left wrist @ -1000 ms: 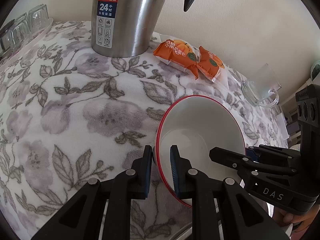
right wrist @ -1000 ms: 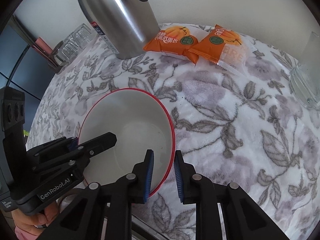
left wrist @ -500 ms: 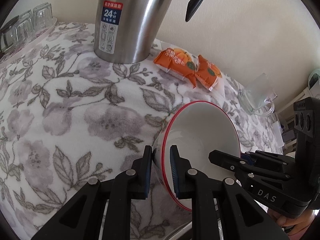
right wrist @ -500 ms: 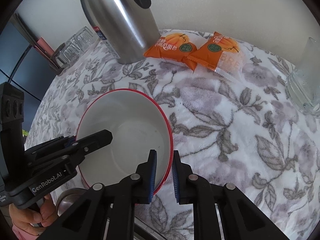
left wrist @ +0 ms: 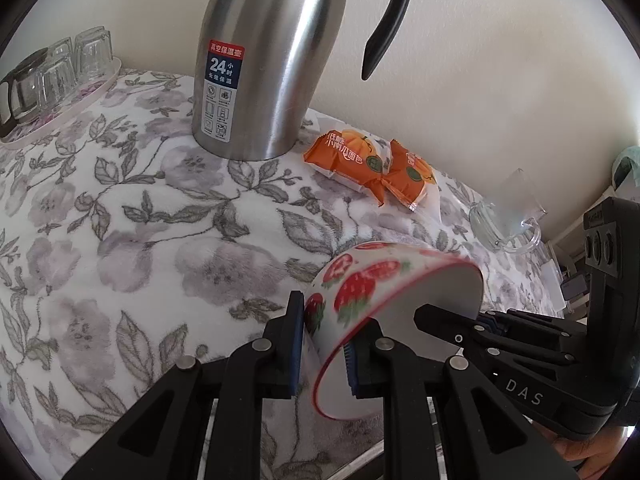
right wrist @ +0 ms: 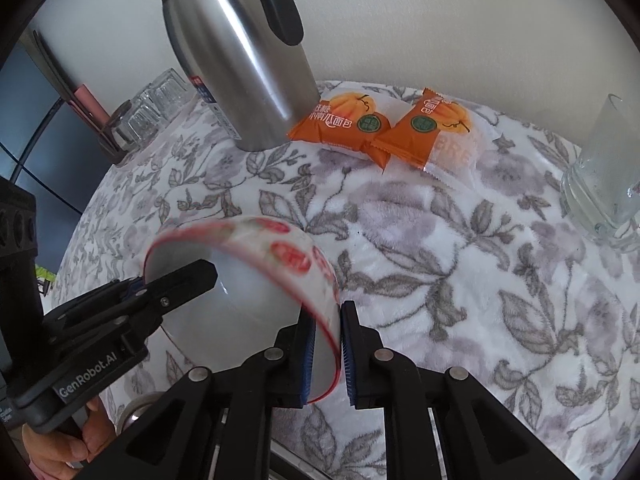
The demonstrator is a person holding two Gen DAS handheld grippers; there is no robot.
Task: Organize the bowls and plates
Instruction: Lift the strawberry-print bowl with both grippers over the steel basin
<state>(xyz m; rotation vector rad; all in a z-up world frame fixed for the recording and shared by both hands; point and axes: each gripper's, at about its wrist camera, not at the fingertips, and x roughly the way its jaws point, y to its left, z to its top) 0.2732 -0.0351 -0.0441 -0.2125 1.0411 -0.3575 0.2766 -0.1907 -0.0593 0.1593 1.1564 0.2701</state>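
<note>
Gripping opposite rims, the left tool [left wrist: 322,338] and right tool [right wrist: 325,354] each pinch the strawberry bowl [left wrist: 372,292], tipped on edge at the tabletop's [left wrist: 140,240] near edge. Open cloth lies beyond, up to the steel flask [left wrist: 268,60] and orange snack packs [left wrist: 360,162].

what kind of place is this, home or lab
Most likely a home, on a dining or side table: a floral tablecloth, a steel thermos, snack packets and a tray of glasses by the wall.
</note>
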